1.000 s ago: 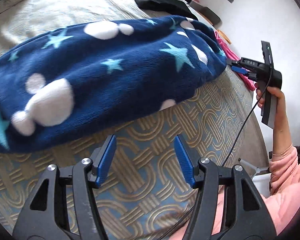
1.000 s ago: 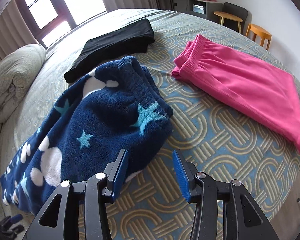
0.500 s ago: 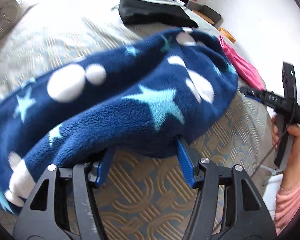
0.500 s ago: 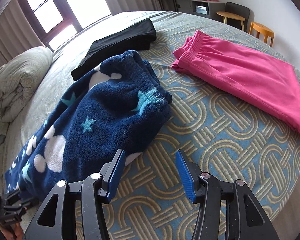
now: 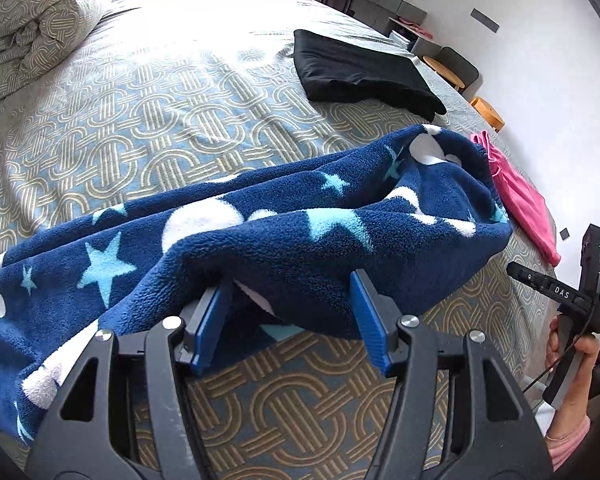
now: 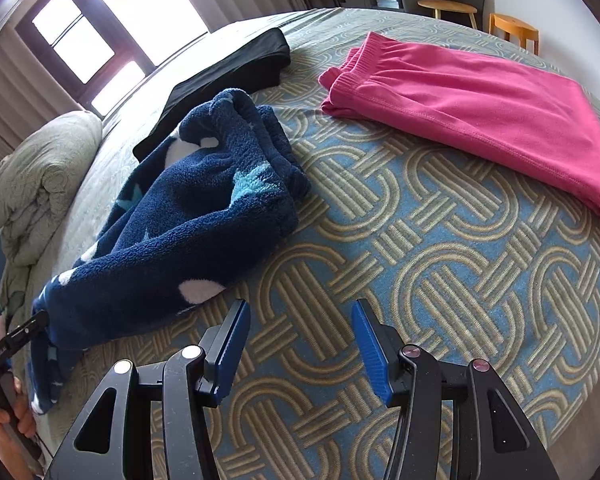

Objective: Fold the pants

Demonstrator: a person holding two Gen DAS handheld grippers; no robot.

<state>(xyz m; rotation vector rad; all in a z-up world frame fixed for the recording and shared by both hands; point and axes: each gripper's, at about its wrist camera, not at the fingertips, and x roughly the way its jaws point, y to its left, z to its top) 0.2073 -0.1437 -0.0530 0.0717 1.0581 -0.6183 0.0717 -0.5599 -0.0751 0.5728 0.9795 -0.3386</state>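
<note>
Since a second ago we have carried our left tongs [image 5: 290, 314] in under the blue pants [image 5: 260, 240], whose fleece then lay flat and clear of the blue pads and now drapes lifted over both. The pads stand apart with a fold bunched between them; whether they press on it we cannot tell. Our right tongs [image 6: 298, 346] have just been opening, and nothing sits between their pads; they hang spread over bare bedspread [image 6: 440, 264], just beside the pants' near edge.

From the right wrist view, the pants [image 6: 204, 216] run from a rumpled waistband at mid-bed down to the left edge, where the left tongs [image 6: 18, 336] meet the lower end, a hand [image 6: 4, 436] below them. From the left wrist view, the right tongs [image 5: 556, 288] show at the far right in a hand [image 5: 576, 380] with a pink sleeve [image 5: 568, 448].

Beyond the pants lie folded black pants [image 5: 364, 72] and folded pink pants [image 6: 480, 96], all apart from one another. A rolled duvet [image 5: 36, 24] sits at the head of the bed by the window [image 6: 100, 40], and wooden stools [image 6: 512, 32] stand by the wall.
</note>
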